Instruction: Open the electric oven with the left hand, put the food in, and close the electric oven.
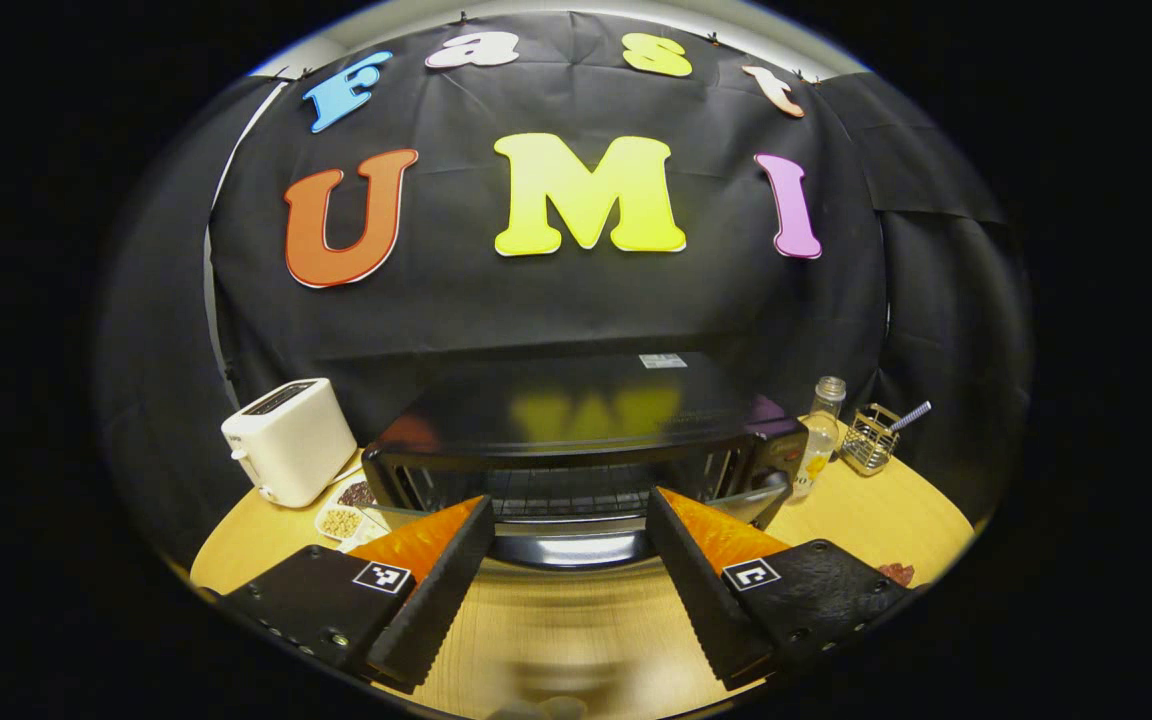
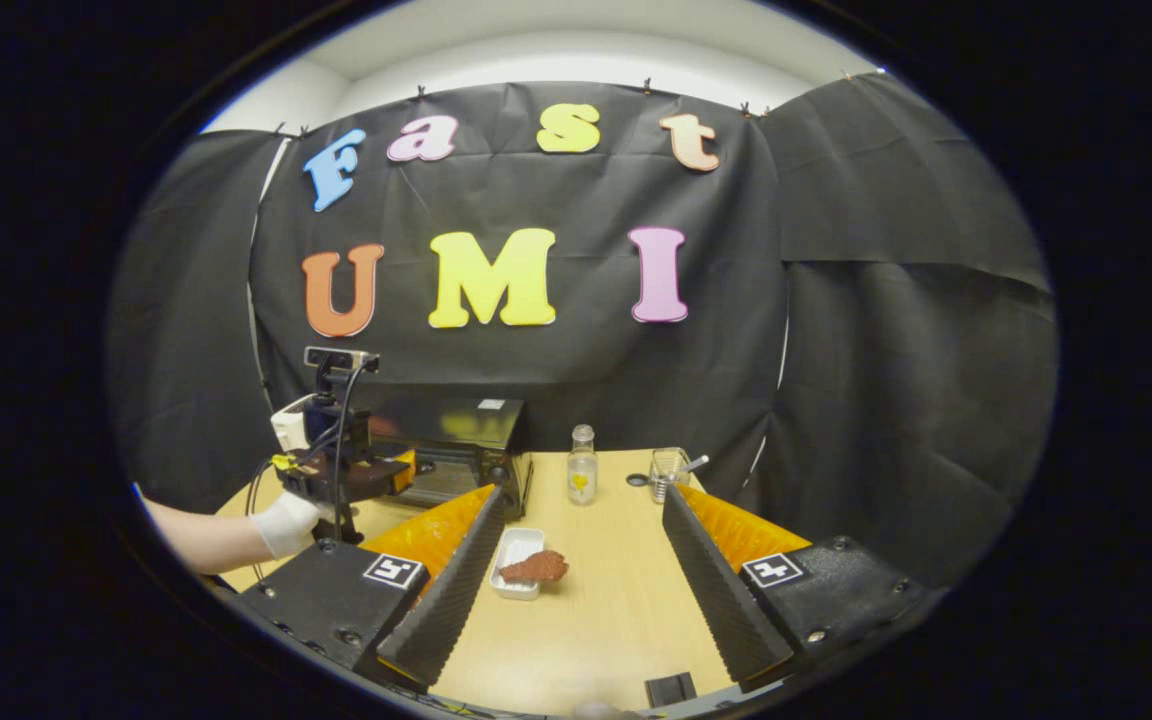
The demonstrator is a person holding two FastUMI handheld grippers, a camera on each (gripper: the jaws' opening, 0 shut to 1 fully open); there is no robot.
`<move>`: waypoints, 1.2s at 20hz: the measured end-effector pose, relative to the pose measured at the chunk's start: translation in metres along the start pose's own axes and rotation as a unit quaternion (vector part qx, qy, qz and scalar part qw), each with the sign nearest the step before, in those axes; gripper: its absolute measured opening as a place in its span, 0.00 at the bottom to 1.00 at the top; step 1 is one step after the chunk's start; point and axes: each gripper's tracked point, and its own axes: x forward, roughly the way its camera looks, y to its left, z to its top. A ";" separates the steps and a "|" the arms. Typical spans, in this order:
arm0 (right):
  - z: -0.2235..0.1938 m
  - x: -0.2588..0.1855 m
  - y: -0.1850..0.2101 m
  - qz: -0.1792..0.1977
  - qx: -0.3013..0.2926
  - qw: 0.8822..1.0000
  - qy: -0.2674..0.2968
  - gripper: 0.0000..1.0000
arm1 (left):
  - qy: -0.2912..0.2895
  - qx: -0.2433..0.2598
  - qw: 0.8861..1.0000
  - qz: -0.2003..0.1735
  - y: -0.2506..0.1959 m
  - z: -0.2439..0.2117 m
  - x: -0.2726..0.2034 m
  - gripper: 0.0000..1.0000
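In the left gripper view, the left tongs [image 1: 570, 540] gape wide and empty just before the black electric oven [image 1: 576, 440], whose door handle [image 1: 566, 548] lies between the tips. In the right gripper view, the right tongs [image 2: 581, 525] stand wide open holding nothing, and the brown piece of food [image 2: 536, 567] on a small white tray [image 2: 516, 548] sits on the wooden desk [image 2: 606, 600] between them, nearer the left finger; the oven [image 2: 461, 450] stands farther back left.

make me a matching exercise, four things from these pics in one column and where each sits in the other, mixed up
Things:
1. toaster
2. food
3. bottle
4. left claw

Places:
a. open, facing the oven door
b. on a white tray, ahead of the right claw
c. left of the oven, seen from the left gripper view
d. upright on the table, right of the oven

Pairs: 1-c, 2-b, 3-d, 4-a
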 end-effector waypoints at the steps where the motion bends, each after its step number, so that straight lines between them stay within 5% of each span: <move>1: -0.003 -0.002 0.001 0.002 0.001 1.000 0.001 1.00 | 0.005 0.004 1.000 -0.002 -0.001 -0.008 -0.005 0.97; 11: -0.030 -0.013 0.005 0.016 -0.011 0.999 0.029 1.00 | 0.085 -0.007 0.996 0.002 0.000 -0.115 -0.057 0.97; 24: -0.055 -0.018 -0.003 0.001 -0.027 0.998 0.065 0.97 | 0.137 -0.002 0.991 -0.002 -0.004 -0.169 -0.050 0.95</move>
